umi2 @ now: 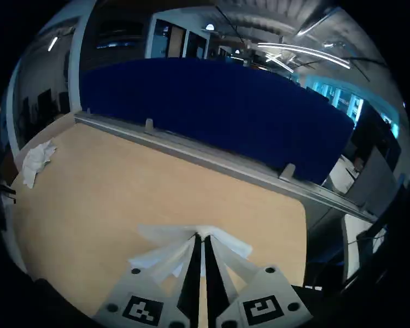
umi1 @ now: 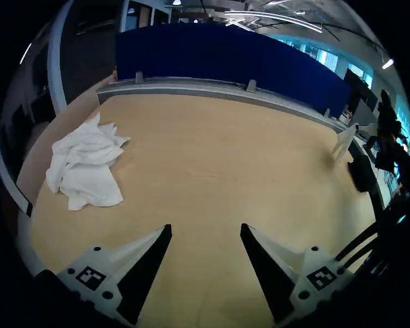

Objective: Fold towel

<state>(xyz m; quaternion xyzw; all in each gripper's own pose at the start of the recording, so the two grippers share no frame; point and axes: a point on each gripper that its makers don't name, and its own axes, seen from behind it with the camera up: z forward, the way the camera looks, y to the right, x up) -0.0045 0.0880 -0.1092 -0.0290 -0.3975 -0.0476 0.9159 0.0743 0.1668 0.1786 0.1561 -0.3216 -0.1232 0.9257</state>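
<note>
Right gripper view: tongs [umi2: 203, 236] pinching white towel [umi2: 160, 252].

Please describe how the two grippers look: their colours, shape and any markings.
Both the left gripper and the right gripper have two pointed, wedge-shaped jaws, black inside and white outside. Each jaw base carries a square black-and-white marker and dark screws.

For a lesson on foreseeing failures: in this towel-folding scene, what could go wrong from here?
1. The right gripper pinches the white cloth just at its fingertips, so a pull might slip it free.
2. The crumpled towel lies near the edge of the table. The open left gripper could nudge it off while reaching for it.
</note>
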